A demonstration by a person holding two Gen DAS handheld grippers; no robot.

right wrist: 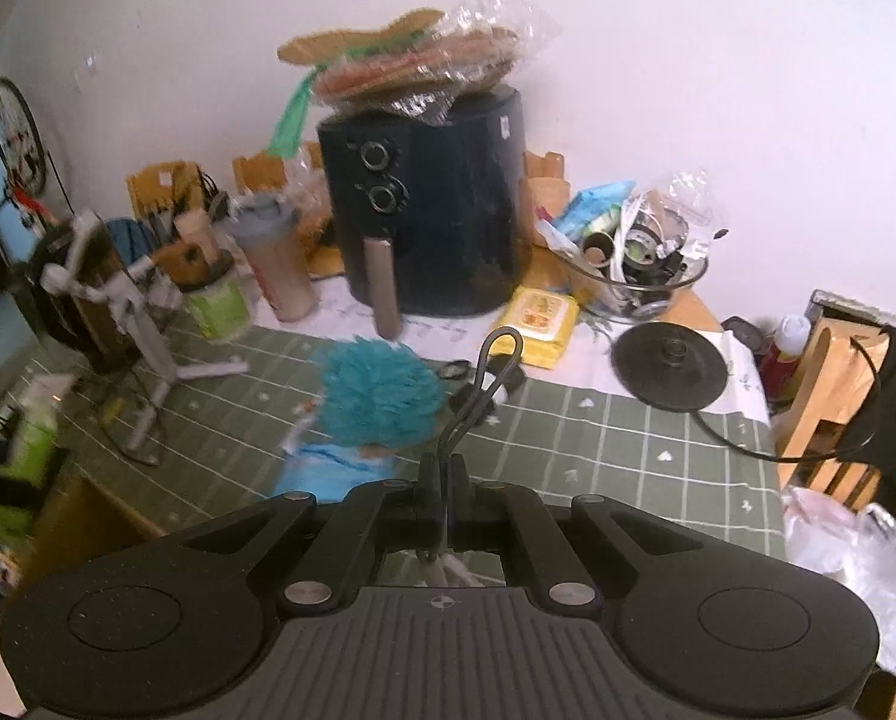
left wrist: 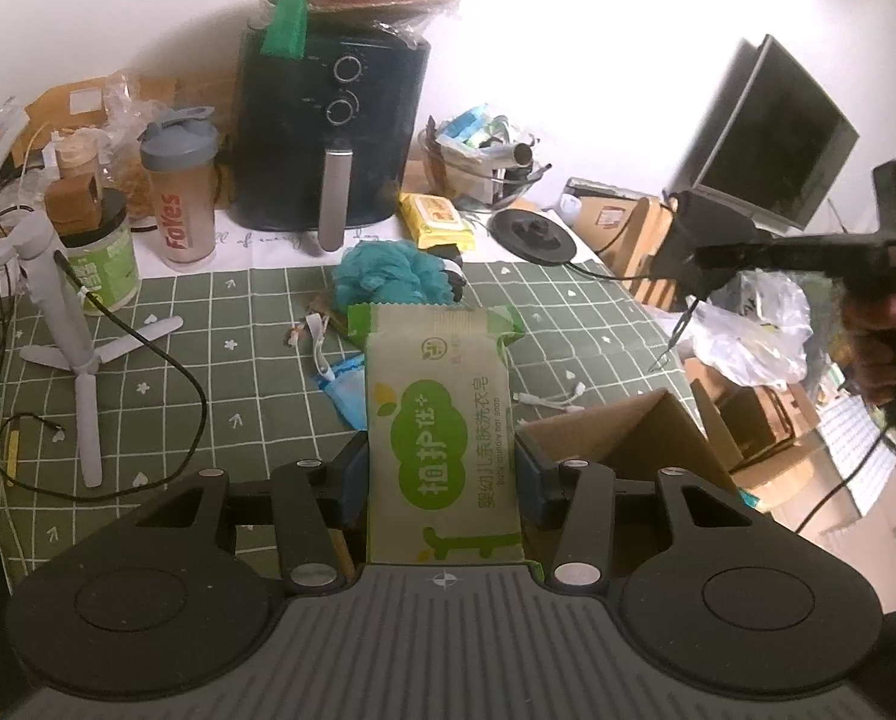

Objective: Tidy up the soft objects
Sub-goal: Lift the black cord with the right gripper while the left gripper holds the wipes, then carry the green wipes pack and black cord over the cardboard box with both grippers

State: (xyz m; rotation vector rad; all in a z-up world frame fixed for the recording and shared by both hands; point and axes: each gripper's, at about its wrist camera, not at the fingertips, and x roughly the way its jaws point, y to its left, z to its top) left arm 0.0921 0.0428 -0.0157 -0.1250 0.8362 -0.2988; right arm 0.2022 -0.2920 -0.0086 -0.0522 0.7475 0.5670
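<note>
Holding the green soap packet (left wrist: 441, 420) squarely between the pads of our left gripper (left wrist: 441, 468), we have it lifted in front of the black air fryer (left wrist: 327, 132), above the green checked tablecloth (left wrist: 207, 330) and just left of an open cardboard box (left wrist: 622, 438). Our right gripper (right wrist: 446, 501) is pinched nearly closed on a thin dark looped cable (right wrist: 484, 378), which sticks up from between its fingers, also on the near side of the air fryer. To do this step well, we judge that the packet should travel level, with the squeeze kept even so the soft wrapper does not buckle or slide, and be let go only once it sits over the box. The cable loop should be kept away from the blue bath pouf (right wrist: 378, 390), which lies in front of the air fryer, so the two do not snag. A blue pouch (right wrist: 333, 471) lies nearer us than the pouf, and a yellow wipes pack (right wrist: 538, 321) rests to the right of the air fryer's base. Much is uncertain: the inside of the box is hidden, the packet's near end is cut off by the gripper body, the cable's lower end runs out of sight, and the right wrist view is blurred at its left side.
</note>
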